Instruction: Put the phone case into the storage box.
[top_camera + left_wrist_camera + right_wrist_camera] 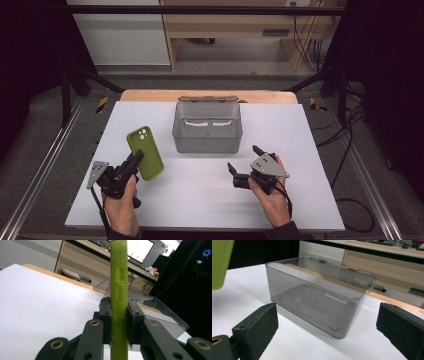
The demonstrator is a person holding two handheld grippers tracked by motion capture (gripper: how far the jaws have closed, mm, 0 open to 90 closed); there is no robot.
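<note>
Your left gripper (134,161) is clamped on the green phone case (145,152) at its lower end — long axis running toward 11 o'clock, camera end far (case raised off the white table (200,200)). The smoky bin (207,127) at 12 o'clock holds nothing visible. Your right gripper (245,162) stands wide open, empty.

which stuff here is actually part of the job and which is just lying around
In the job:
green phone case, clamped in the left gripper
clear grey box, open
right gripper, open, empty

Lying about:
cables beside the table
wooden furniture behind
</note>
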